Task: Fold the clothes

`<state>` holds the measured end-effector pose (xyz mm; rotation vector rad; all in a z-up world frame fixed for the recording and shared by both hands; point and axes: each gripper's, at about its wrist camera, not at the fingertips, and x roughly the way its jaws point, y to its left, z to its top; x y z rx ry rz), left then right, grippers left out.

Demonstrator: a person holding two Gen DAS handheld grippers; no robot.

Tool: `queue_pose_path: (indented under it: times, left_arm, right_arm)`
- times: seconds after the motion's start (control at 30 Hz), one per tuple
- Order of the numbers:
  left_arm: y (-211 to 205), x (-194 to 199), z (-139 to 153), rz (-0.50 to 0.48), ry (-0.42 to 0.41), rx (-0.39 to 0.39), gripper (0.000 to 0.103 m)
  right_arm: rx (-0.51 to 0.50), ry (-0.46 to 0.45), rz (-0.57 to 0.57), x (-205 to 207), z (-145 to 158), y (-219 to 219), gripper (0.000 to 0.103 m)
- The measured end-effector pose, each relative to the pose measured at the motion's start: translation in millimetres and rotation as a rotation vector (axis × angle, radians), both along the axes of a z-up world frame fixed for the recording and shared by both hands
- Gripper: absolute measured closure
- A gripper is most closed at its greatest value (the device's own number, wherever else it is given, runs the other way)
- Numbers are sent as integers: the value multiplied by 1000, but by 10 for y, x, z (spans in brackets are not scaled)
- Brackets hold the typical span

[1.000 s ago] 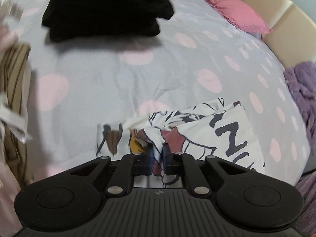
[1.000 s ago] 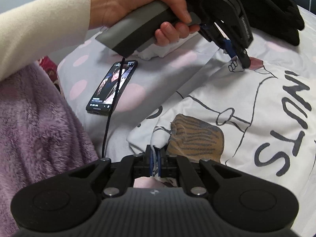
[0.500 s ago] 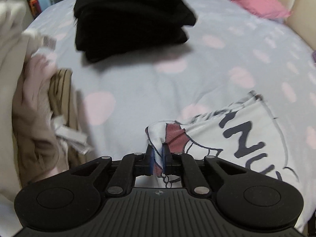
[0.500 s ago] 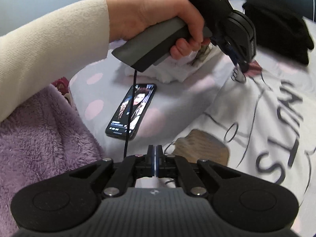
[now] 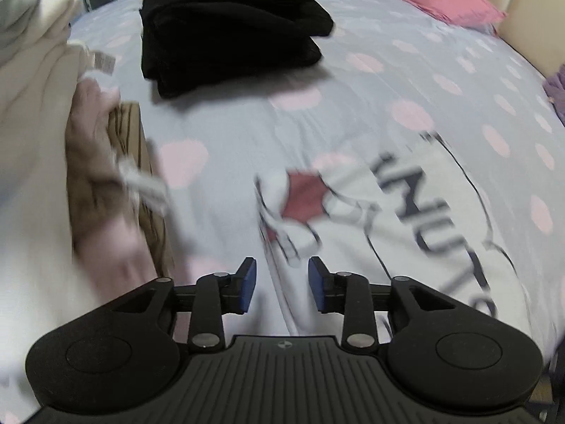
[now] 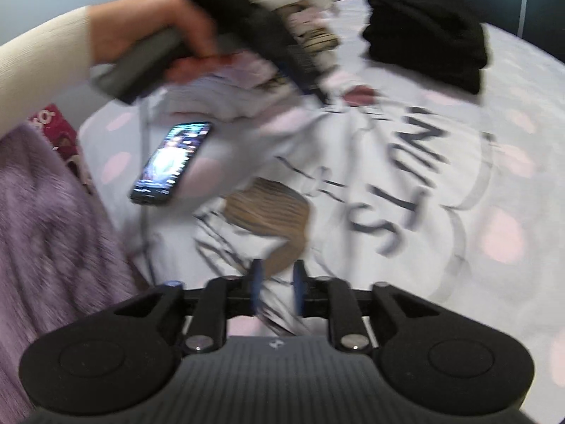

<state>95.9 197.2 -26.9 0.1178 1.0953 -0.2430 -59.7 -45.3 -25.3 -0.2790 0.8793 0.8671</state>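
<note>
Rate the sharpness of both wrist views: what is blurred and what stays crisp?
Left wrist view: the left gripper is crisp, the printed shirt and the pile of clothes are streaked, and the black stack is softer. Right wrist view: the right gripper is sharp, the hand, phone and shirt lettering are heavily smeared.

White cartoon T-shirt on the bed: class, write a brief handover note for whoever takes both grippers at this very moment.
Left gripper: open, jaws have just been opening, shirt edge released below them.
Right gripper: open, jaws also just opening, nothing pinched.
White cartoon T-shirt: lies spread on the spotted bedcover, print up.
Black folded clothes: stacked beyond the shirt.
Phone: on the cover left of the shirt; avoid it.
Done: one fold laid down, it seems.
Left: further folds, then the unfolded heap at left.
</note>
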Motion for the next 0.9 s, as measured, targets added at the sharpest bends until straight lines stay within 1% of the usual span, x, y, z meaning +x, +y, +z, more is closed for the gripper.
queue_pose_path:
  times: [0.07, 0.13, 0.2, 0.23, 0.27, 0.37, 0.43, 0.47, 0.5, 0.57, 0.63, 0.67, 0.7, 0.73, 0.8, 0.87, 0.9]
  left_arm:
    - [-11, -153, -32, 2, 34, -8, 63]
    - [-17, -303, -91, 4, 76, -3, 63]
    - [-10, -437, -152, 5, 116, 0, 63]
    - [-2, -500, -174, 9, 130, -6, 63]
    - [11, -565, -193, 15, 145, -19, 63]
    - [60, -737, -249, 40, 203, -87, 59]
    - [67, -828, -287, 50, 230, -116, 59]
    - [63, -861, -302, 59, 233, -122, 58]
    - [51, -883, -318, 67, 239, -125, 58]
    - [7, -894, -350, 74, 240, -115, 58]
    - [-39, -888, -382, 79, 242, -96, 59]
    - [-52, -887, -394, 83, 242, -92, 60]
    - [-69, -883, -395, 83, 243, -89, 65]
    - [-91, -882, -383, 74, 240, -80, 68]
    - [-141, -894, -341, 49, 228, -49, 82]
    - [-174, -945, -319, 27, 218, -13, 92]
    - [-174, -960, -310, 25, 228, -5, 96]
  right_arm:
    - [-11, -30, -34, -31, 24, -144, 76]
    - [-9, -46, -71, -34, 24, -295, 72]
    - [-4, -48, -116, -7, 0, -415, 67]
    - [-4, -48, -138, 8, -19, -466, 66]
    - [-4, -48, -159, 24, -40, -514, 64]
    - [-5, -52, -178, 3, -87, -627, 59]
    - [-7, -49, -146, -56, -107, -654, 51]
    - [-9, -44, -122, -88, -126, -647, 44]
    - [-16, -40, -93, -127, -149, -631, 42]
    - [-54, -54, -65, -179, -228, -580, 42]
    - [-108, -78, -81, -171, -329, -549, 45]
    - [-136, -91, -91, -165, -380, -535, 53]
    - [-143, -91, -99, -149, -416, -537, 61]
    - [-138, -84, -108, -132, -429, -549, 81]
    - [-121, -73, -123, -117, -425, -578, 84]
    - [-119, -70, -142, -114, -397, -613, 85]
    - [-124, -62, -151, -108, -394, -630, 92]
